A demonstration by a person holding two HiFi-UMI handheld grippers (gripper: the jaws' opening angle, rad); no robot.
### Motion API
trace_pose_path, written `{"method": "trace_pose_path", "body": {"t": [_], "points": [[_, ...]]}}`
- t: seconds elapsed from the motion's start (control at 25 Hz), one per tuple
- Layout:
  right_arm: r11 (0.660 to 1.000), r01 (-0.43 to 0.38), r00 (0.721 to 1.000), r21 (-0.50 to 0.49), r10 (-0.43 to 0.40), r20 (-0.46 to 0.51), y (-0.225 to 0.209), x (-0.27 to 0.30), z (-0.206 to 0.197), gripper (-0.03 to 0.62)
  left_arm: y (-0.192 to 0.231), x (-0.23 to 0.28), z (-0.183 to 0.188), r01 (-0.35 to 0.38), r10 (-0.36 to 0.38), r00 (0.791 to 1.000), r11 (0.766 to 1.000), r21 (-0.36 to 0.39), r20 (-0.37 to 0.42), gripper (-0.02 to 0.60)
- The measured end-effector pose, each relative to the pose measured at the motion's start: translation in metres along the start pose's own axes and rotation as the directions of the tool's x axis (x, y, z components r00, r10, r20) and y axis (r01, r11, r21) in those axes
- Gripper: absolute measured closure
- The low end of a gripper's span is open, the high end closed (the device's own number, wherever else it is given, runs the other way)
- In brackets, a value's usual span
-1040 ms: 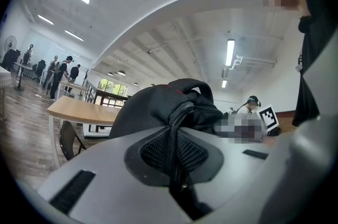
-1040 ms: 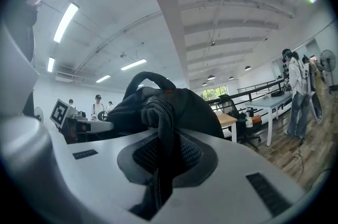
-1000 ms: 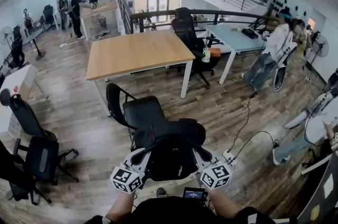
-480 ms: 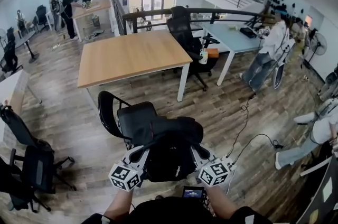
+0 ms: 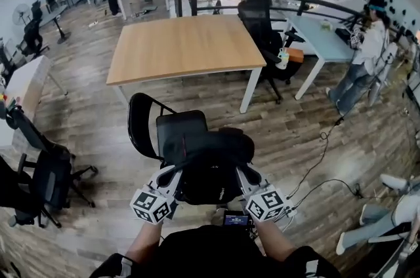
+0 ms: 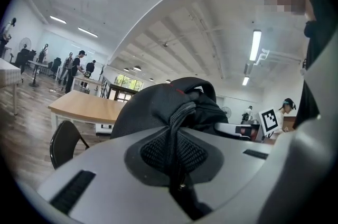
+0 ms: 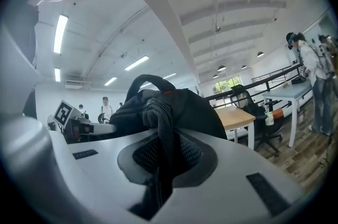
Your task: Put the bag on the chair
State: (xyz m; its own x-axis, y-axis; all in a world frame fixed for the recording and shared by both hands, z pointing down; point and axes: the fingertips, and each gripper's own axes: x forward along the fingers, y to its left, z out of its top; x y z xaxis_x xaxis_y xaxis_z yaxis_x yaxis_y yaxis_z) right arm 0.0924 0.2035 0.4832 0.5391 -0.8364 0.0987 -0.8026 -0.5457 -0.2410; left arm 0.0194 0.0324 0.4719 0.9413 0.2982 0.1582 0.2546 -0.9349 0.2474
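Bag (image 5: 209,168) held over chair (image 5: 141,129) between level left gripper (image 5: 174,174) and right gripper (image 5: 245,172), jaws clamped on it.

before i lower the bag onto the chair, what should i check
1. Left gripper shut on the bag: ok.
2. Right gripper shut on the bag: ok.
3. Visible part of the chair seat bare: ok.
4. Bag centred over the seat: cannot tell, as it hides the seat's near edge.
5. Bag's underside touching the seat: cannot tell.
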Motion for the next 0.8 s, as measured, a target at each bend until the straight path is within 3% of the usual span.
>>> {"method": "trace_pose_path", "body": {"t": [0.32,0.8], "points": [[0.987,-0.161,0.986,0.003,0.161,-0.034,-0.054,0.075,0.016,0.559,0.033,0.051,0.015,-0.147,0.147,0.989,0.989,-0.036,0.017,0.56],[0.938,-0.347,0.931,0.002,0.345,-0.117,-0.094,0.186,0.009,0.559,0.089,0.092,0.008,-0.314,0.319,0.947,0.943,-0.108,0.028,0.561]]}}
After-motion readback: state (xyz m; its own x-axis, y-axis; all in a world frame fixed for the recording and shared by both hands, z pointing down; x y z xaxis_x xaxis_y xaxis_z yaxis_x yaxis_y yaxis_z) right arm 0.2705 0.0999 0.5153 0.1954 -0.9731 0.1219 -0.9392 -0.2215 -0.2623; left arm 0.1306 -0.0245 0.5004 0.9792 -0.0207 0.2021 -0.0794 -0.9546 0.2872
